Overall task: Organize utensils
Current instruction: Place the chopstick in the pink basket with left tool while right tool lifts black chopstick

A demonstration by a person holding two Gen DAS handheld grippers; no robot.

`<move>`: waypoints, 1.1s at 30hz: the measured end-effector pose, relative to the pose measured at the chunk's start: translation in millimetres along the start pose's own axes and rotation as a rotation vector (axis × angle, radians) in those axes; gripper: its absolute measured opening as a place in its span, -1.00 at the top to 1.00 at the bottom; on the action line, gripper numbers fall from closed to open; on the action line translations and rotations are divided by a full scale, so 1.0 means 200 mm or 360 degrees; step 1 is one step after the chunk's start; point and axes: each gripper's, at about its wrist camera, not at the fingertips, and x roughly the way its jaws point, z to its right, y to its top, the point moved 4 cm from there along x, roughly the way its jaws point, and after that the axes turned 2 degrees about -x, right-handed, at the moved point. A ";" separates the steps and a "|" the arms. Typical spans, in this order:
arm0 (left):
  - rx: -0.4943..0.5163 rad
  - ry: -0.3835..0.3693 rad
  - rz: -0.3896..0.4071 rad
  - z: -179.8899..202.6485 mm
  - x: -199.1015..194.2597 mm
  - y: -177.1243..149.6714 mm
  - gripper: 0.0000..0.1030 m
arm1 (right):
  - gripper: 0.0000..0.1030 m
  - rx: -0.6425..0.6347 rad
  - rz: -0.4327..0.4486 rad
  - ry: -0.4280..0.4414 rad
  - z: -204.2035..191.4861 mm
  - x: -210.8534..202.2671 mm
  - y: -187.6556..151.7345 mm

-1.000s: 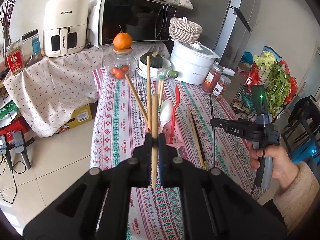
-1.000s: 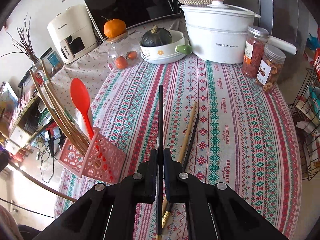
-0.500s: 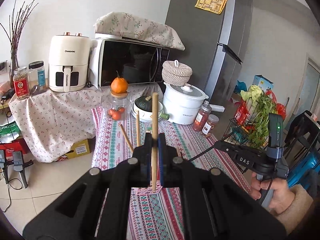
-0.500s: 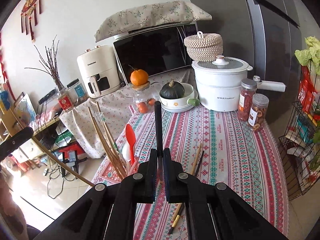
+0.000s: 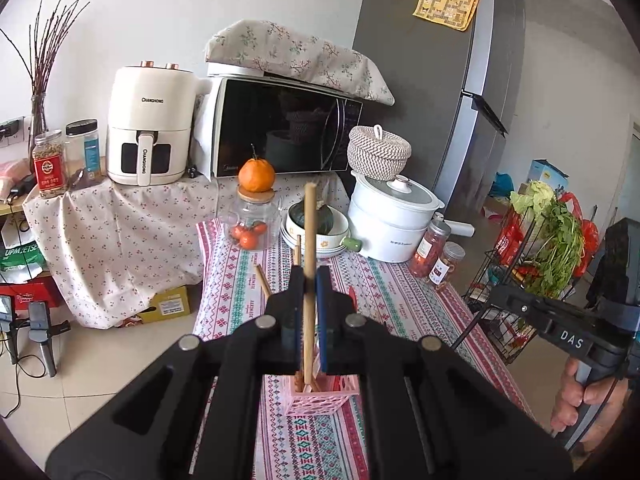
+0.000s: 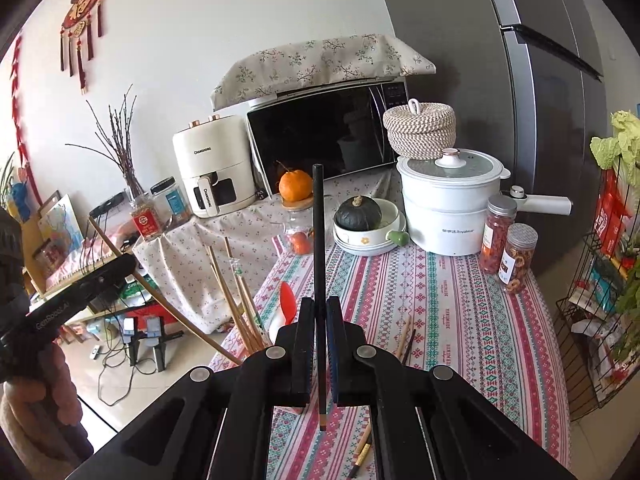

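Orange (image 5: pixel 256 175) atop jar (image 5: pixel 251 224)

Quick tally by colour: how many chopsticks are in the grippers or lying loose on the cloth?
Wooden: 2, the held wooden chopstick in the left gripper, the loose wooden chopstick on the tablecloth
Black: 2, the held black chopstick in the right gripper, the loose black chopstick
Total: 4

1. A white air fryer (image 5: pixel 148 140) stands beside a black microwave (image 5: pixel 280 136) that has a flowery cloth (image 5: pixel 296 56) on top.
2. An orange (image 5: pixel 256 175) sits on the lid of a glass jar (image 5: pixel 252 224).
3. A dark green squash (image 6: pixel 357 213) lies in a white bowl (image 6: pixel 372 236).
4. A woven basket (image 6: pixel 420 126) rests on a big white pot (image 6: pixel 444 208).
5. Two snack jars (image 6: pixel 508 236) stand just beside the pot on the striped tablecloth (image 6: pixel 460 312).
6. A wire rack (image 5: pixel 516 288) holds leafy greens (image 5: pixel 560 244).
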 end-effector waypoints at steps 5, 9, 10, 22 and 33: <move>0.0004 0.0027 -0.0118 0.00 0.12 -0.05 0.87 | 0.89 0.0018 0.0046 0.0030 -0.02 -0.04 0.03; -0.0033 0.0028 -0.0236 -0.01 0.22 -0.10 0.87 | 0.89 0.0032 0.0073 0.0055 -0.03 -0.05 0.05; -0.0042 0.0034 -0.0254 -0.02 0.23 -0.11 0.85 | 0.89 0.0035 0.0076 0.0062 -0.04 -0.05 0.05; -0.0033 0.0060 -0.0308 -0.06 0.18 -0.15 -0.27 | 0.89 0.0068 0.0141 0.0147 -0.11 -0.04 0.10; 0.0061 0.0121 -0.0479 -0.19 0.13 -0.32 -0.53 | 0.89 0.0029 0.0155 0.0172 -0.21 0.07 0.10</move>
